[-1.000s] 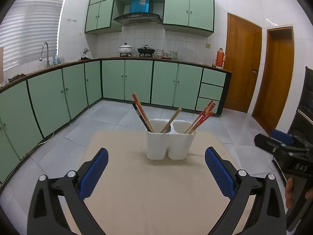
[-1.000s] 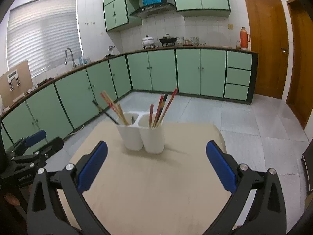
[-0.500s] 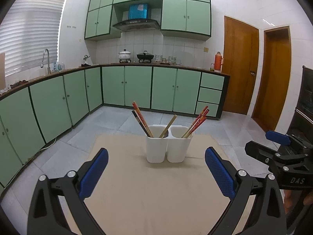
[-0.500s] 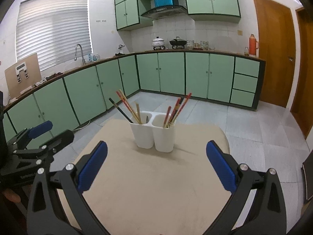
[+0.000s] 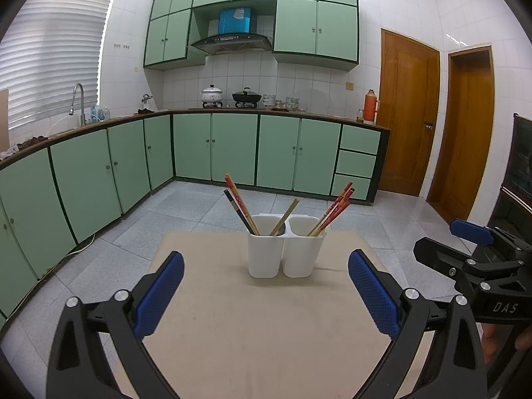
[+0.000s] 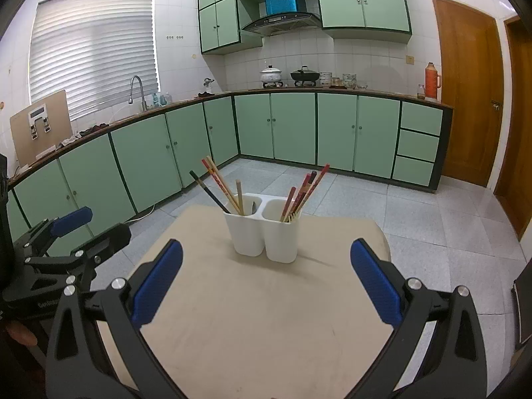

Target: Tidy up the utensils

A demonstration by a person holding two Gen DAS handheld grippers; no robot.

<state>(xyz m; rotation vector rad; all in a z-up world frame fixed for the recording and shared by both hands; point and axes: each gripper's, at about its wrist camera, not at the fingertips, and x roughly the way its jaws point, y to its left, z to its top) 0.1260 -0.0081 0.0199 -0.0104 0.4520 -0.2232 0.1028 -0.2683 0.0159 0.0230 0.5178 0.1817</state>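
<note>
The left gripper fills the bottom of its own view with its blue-padded fingers spread wide apart, nothing between them and nothing touched; only bare table shows in the gap. The right gripper sits the same way at the bottom of its view, fingers wide open and empty over the tan tabletop.

The white holder, with two compartments side by side, stands upright at the centre of both views, toward the far part of the table and well clear of both sets of fingers. In the left view its left compartment holds a dark chopstick, a red-patterned pair leaning to the upper left and a plain wooden stick leaning right; the right compartment holds a bundle of red chopsticks fanning to the upper right.

A small grey thing just inside the left compartment's rim is too hidden to name. The lower ends of all the sticks are out of sight inside the holder. At the right edge of the left view the other gripper is cut off by the frame, with fingertips of a hand partly showing beneath it.
</note>
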